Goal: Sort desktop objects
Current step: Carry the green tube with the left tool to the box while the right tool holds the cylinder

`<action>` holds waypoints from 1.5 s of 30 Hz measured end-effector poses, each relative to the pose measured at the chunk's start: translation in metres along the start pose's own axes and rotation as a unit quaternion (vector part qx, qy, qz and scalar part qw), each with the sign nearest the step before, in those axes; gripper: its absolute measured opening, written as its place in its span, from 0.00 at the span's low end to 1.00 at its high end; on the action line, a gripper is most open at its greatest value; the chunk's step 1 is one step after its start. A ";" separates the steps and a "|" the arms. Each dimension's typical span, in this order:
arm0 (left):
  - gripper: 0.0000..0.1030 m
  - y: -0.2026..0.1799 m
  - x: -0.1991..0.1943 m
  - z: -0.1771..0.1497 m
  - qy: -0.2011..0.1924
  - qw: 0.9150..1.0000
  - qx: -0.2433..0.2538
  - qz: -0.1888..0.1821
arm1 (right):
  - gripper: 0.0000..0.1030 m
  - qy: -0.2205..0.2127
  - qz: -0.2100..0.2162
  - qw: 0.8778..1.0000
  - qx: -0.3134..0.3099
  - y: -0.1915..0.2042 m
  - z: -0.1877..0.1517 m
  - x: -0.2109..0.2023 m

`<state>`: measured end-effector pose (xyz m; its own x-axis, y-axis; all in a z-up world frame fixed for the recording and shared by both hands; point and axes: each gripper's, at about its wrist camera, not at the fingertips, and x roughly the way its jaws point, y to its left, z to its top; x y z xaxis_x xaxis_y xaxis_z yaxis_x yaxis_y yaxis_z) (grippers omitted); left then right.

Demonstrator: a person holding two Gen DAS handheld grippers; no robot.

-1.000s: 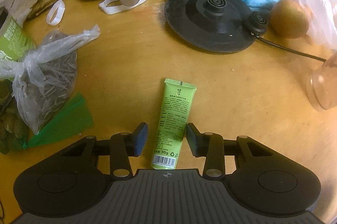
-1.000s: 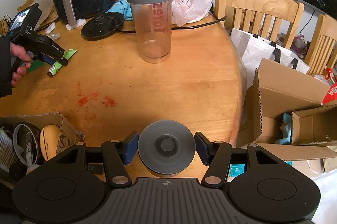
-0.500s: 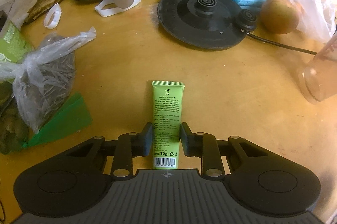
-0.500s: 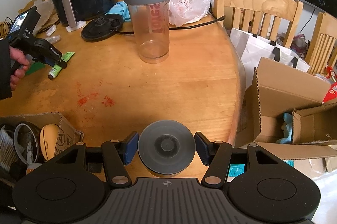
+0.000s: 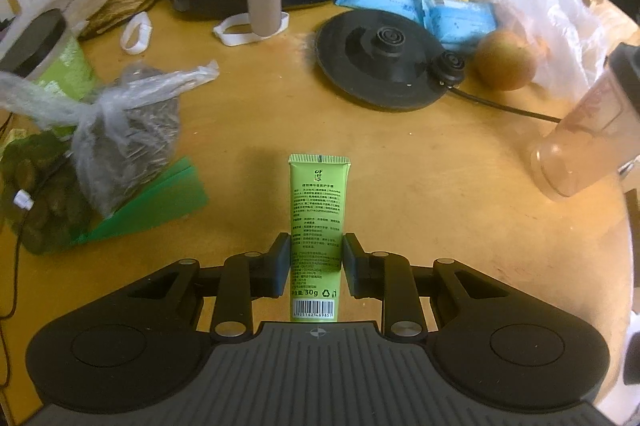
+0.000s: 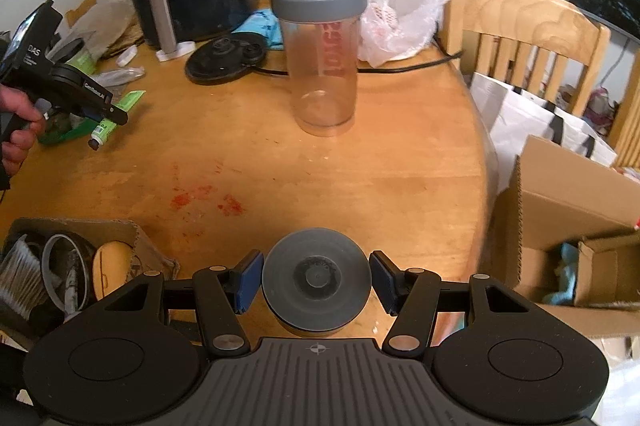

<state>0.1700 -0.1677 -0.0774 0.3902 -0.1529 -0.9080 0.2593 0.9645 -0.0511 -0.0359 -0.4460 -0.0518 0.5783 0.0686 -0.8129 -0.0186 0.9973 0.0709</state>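
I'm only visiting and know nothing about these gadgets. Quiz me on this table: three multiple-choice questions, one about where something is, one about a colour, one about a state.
1. Where does the shaker bottle stand?
A. on the table
B. on a chair
C. in the cardboard box

2. What colour is the tube?
A. red
B. green
C. white

3. How is the tube held?
A. lying free on the table
B. clamped in the left hand-held gripper
C. inside the bottle

Answers:
1 A, its base rests on the table.
2 B, its body is light green with dark print.
3 B, both pads press its sides, and the right wrist view shows it lifted off the wood.
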 end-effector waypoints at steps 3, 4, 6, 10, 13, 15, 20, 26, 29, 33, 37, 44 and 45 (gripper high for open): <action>0.27 0.005 -0.014 -0.006 -0.008 1.000 -0.010 -0.001 | 0.59 -0.003 0.011 1.000 -0.010 0.001 0.004 0.002; 0.27 0.007 -0.019 -0.008 -0.010 1.000 -0.013 -0.001 | 0.59 -0.004 0.014 1.000 -0.014 0.002 0.005 0.003; 0.27 0.010 -0.030 -0.013 -0.016 1.000 -0.020 0.000 | 0.59 -0.007 0.022 1.000 -0.021 0.003 0.009 0.004; 0.27 0.015 -0.052 -0.022 -0.029 0.999 -0.036 0.003 | 0.59 -0.013 0.038 0.999 -0.036 0.004 0.016 0.006; 0.27 0.018 -0.070 -0.030 -0.040 0.998 -0.049 0.002 | 0.59 -0.017 0.050 0.997 -0.048 0.006 0.021 0.008; 0.27 0.020 -0.081 -0.036 -0.045 0.997 -0.055 0.004 | 0.59 -0.021 0.058 0.996 -0.058 0.007 0.026 0.009; 0.27 0.023 -0.107 -0.050 -0.059 0.996 -0.068 0.001 | 0.59 -0.029 0.078 0.993 -0.081 0.012 0.040 0.009; 0.27 0.027 -0.125 -0.069 -0.062 0.995 -0.080 -0.018 | 0.59 -0.043 0.094 0.990 -0.095 0.023 0.051 0.000; 0.27 0.029 -0.129 -0.079 -0.058 0.994 -0.083 -0.030 | 0.59 -0.052 0.094 0.990 -0.096 0.031 0.054 -0.006; 0.27 0.031 -0.134 -0.091 -0.054 0.994 -0.085 -0.047 | 0.59 -0.060 0.093 0.990 -0.085 0.040 0.056 -0.013; 0.27 0.032 -0.140 -0.103 -0.051 0.992 -0.090 -0.067 | 0.59 -0.068 0.090 0.990 -0.081 0.050 0.055 -0.022; 0.27 0.029 -0.144 -0.127 -0.039 0.990 -0.090 -0.098 | 0.59 -0.073 0.088 0.991 -0.063 0.066 0.048 -0.031; 0.27 0.028 -0.144 -0.131 -0.036 0.990 -0.090 -0.102 | 0.59 -0.072 0.089 0.991 -0.063 0.069 0.046 -0.031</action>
<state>0.0056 -0.0900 -0.0021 0.4104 -0.3571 -0.8391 0.1802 0.9338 -0.3092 -0.0173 -0.3809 0.0052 0.6676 0.2487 -0.7017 -0.2272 0.9657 0.1261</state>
